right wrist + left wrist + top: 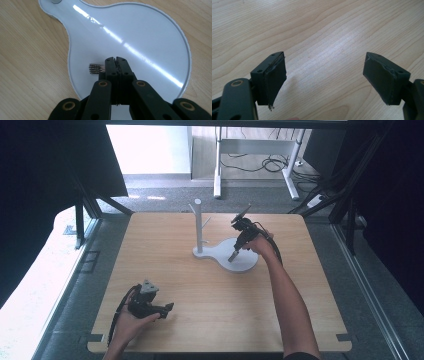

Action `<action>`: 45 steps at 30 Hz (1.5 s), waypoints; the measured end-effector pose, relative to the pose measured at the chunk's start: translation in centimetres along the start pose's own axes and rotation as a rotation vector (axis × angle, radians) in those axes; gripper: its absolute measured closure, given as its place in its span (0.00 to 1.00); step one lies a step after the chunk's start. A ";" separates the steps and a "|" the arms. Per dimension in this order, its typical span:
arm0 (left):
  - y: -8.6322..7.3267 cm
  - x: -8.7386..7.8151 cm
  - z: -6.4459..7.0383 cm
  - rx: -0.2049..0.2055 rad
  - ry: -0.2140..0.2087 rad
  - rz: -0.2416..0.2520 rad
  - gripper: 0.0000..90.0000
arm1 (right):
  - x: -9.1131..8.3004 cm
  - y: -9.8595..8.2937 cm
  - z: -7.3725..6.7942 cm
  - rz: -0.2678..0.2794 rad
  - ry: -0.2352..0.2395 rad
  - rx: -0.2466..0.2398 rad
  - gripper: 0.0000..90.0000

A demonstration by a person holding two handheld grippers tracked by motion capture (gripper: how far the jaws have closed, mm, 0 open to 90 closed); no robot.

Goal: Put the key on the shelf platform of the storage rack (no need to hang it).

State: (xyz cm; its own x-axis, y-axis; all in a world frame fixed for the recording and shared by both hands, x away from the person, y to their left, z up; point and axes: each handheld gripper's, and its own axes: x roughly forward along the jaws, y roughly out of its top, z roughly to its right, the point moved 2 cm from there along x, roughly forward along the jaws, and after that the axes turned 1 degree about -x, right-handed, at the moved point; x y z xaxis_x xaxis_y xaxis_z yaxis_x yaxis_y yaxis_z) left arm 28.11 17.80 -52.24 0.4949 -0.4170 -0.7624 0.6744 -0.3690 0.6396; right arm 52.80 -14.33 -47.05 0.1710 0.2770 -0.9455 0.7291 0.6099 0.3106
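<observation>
A white stand has a pear-shaped flat base (246, 263) and an upright post (199, 225) with short side pegs. My right gripper (233, 257) points down at the base's wide end. In the right gripper view the base (140, 32) lies just under the right gripper (116, 60), whose jaws are shut on a small silvery linked piece (96, 69) that sticks out to the left. The post's foot (56, 1) is at the top edge. My left gripper (169, 308) rests low at the table's front left, and in its own view the left gripper (325, 62) is open over bare wood.
The wooden table (210, 320) has bare room around the stand and between the two hands. Beyond the far edge are a desk frame (256, 146) and floor cables (272, 164). Dark frame struts stand at both sides.
</observation>
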 end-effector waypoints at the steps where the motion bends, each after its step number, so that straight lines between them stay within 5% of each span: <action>1: 0.0 0.0 0.0 -0.001 0.000 -0.001 0.21 | 0.2 -0.1 0.1 -0.001 -0.002 0.002 1.00; 15: -0.1 0.4 0.1 0.006 -0.007 -0.017 0.21 | 1.7 -0.6 0.2 -0.009 -0.017 0.013 0.98; 20: -0.1 0.4 0.1 0.007 -0.007 -0.017 0.21 | 1.7 -0.8 0.2 0.007 -0.014 0.017 0.77; 27: -0.1 0.5 0.3 0.011 -0.007 -0.023 0.21 | -0.1 -1.9 0.2 0.068 -0.047 0.014 0.60; 37: -0.1 0.8 0.4 0.015 -0.007 -0.032 0.21 | -3.1 -4.7 -0.2 0.127 -0.015 -0.025 0.56; 45: 0.0 0.7 0.8 0.019 0.001 -0.027 0.21 | -5.7 -8.7 -0.9 0.200 0.003 -0.052 0.53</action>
State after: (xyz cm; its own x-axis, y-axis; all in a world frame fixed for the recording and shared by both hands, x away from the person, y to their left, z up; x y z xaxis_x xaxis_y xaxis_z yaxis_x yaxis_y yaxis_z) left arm 28.00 16.85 -52.70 0.4768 -0.4059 -0.7797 0.6771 -0.3960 0.6202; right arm 44.89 -20.54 -44.33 0.3068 0.3982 -0.8645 0.6459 0.5800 0.4964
